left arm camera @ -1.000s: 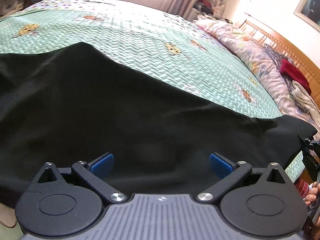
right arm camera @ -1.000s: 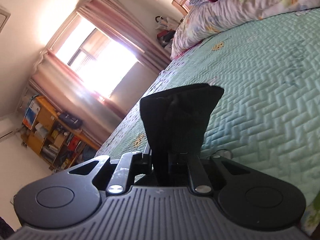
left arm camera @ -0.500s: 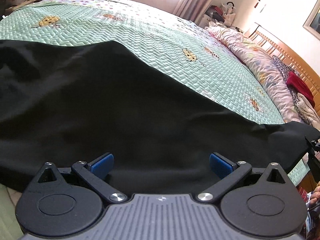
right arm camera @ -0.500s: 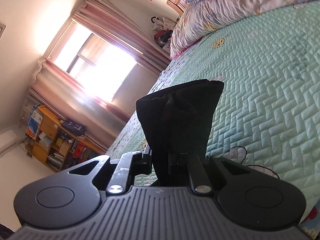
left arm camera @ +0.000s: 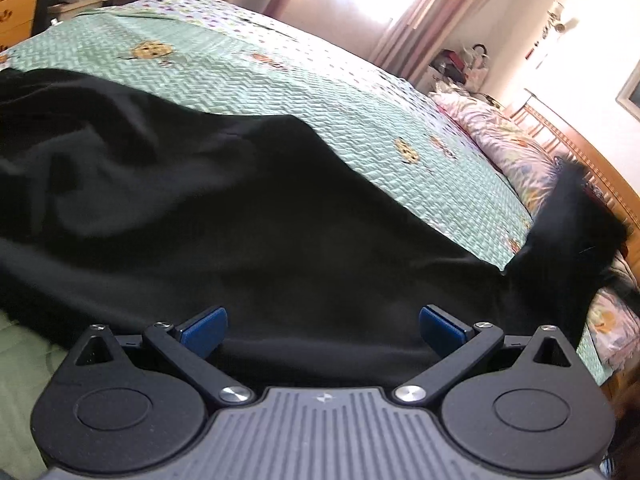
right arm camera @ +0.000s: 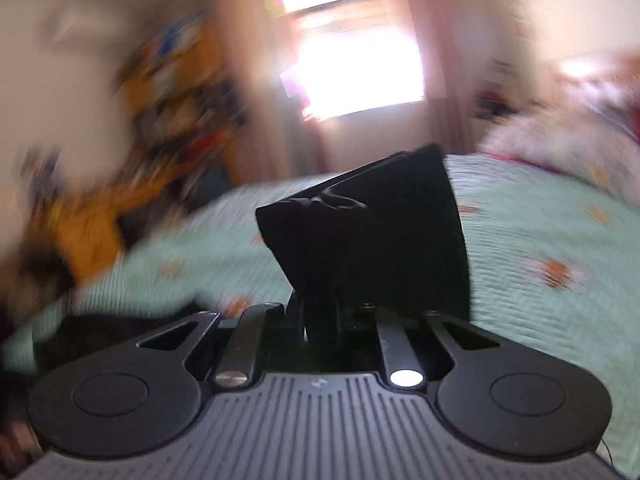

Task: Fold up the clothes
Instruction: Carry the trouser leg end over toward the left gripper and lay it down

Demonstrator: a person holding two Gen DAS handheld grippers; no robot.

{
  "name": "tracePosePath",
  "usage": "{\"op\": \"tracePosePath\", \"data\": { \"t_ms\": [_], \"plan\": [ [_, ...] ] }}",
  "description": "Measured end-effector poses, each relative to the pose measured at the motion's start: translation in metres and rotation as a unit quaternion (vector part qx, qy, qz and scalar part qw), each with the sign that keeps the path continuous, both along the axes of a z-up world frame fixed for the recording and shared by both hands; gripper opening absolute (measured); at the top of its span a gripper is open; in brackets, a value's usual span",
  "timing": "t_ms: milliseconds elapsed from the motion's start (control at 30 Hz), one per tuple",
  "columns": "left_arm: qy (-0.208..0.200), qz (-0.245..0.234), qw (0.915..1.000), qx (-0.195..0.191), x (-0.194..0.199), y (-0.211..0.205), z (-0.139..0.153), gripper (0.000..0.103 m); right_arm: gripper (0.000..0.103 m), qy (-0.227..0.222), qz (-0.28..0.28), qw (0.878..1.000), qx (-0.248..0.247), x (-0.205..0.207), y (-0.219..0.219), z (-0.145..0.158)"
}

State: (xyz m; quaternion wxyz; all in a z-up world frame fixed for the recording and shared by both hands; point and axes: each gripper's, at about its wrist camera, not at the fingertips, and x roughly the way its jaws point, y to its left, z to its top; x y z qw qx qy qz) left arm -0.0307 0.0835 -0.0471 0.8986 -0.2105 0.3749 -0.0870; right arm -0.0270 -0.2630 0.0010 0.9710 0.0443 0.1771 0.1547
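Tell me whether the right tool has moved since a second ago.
Yes. The right tool, shut on the black garment, has swung round: the window went from upper left and tilted to nearly level, straight ahead above the bed.

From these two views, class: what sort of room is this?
Most likely a bedroom: a large bed with a green quilt, floral pillows against a wooden headboard, and a curtained window.

A wide bed point(left arm camera: 304, 92) carries everything, covered by a mint-green quilted spread point(left arm camera: 360, 120) with small orange motifs. A black garment point(left arm camera: 200, 216) lies spread across its near side. Along the far edge sits a floral duvet point(left arm camera: 508, 140), heaped by what seems a wooden headboard point(left arm camera: 600, 176).
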Motion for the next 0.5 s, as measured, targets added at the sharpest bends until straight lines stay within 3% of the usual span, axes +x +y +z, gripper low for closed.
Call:
{"op": "tracePosePath", "data": {
  "t_ms": [133,367,500],
  "plan": [
    [0.005,0.007,1.0,0.0,-0.008,0.01,-0.004,0.102,0.015,0.045,0.077,0.99,-0.106,0.012,0.072,-0.059],
    [0.0,-0.005,1.0,0.001,-0.017,0.016,-0.009,0.102,0.015,0.1,0.077,0.992,-0.028,0.024,0.065,-0.071],
    [-0.004,-0.004,0.9998,-0.02,-0.018,0.021,-0.006,0.102,0.015,0.132,0.077,0.988,0.017,0.03,0.061,-0.077]
  ]
}}
